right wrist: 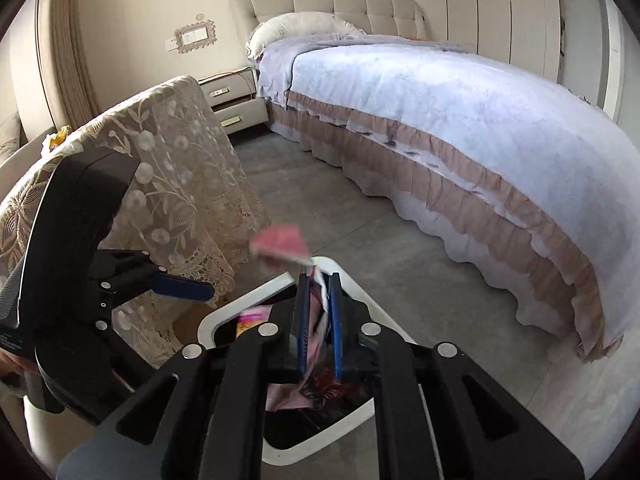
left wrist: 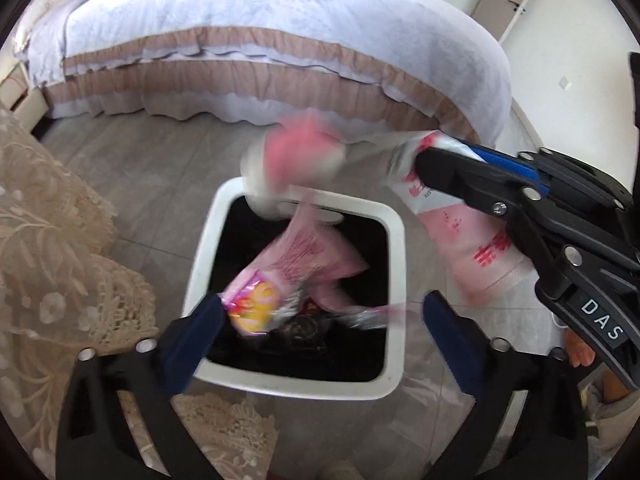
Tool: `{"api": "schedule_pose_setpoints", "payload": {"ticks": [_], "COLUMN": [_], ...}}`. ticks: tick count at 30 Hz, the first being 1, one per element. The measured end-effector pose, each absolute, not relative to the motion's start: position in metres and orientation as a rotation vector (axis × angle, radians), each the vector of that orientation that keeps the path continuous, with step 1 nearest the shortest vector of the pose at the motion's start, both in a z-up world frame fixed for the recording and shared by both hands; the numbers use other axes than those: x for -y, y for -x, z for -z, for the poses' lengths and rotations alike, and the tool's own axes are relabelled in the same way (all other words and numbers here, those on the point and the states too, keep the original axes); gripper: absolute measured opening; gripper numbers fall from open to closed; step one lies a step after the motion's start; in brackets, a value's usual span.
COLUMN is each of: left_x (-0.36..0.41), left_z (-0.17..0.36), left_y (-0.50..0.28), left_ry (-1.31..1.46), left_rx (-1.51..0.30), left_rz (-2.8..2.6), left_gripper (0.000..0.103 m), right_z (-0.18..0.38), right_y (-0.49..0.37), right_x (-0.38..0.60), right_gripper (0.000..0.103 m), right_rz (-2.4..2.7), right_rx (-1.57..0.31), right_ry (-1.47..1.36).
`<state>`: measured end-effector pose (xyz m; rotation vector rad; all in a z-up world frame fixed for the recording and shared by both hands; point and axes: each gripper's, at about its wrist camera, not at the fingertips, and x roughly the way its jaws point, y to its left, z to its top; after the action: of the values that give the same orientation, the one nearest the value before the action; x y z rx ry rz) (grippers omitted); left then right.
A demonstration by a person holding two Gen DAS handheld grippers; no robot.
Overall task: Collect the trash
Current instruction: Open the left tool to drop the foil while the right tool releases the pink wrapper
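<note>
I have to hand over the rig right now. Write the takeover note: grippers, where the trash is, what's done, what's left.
Left gripper: open, empty, above the white bin.
Right gripper: shut on a pink-and-white wrapper, beside the bin's rim.
Done: pink snack packets lie in the bin; a blurred pink piece is in the air above it.
Left: open the right gripper over the bin.

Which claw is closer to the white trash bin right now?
Left. The left claw hangs open right over the white trash bin, a wrapper dropping in. The right claw sits higher at the bin's far side, shut on a pink packet.
</note>
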<state>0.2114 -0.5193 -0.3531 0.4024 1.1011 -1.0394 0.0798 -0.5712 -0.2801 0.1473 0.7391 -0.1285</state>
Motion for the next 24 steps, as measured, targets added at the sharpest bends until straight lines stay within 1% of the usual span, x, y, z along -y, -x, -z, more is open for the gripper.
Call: {"api": "schedule_pose_setpoints", "payload": {"ticks": [5, 16, 24], "left_x": [0.522, 0.498, 0.494], "left_z": [0.359, 0.333, 0.328], "left_y": [-0.214, -0.215, -0.22], "left_ry": [-0.437, -0.473, -0.46], "left_rx": [-1.093, -1.026, -1.016], "left_rz": [1.021, 0.957, 0.945], "left_gripper": [0.098, 0.098, 0.098], "right_z": [0.291, 0.31, 0.322], "right_y": [-0.084, -0.109, -0.12], "right_x": [0.575, 0.577, 0.575], "right_gripper": [0.012, 0.012, 0.012], "right_rz": [0.129, 0.096, 0.075], "right_rx": [-0.759, -0.777, -0.804], "right_ry": [-0.151, -0.178, -0.175]}}
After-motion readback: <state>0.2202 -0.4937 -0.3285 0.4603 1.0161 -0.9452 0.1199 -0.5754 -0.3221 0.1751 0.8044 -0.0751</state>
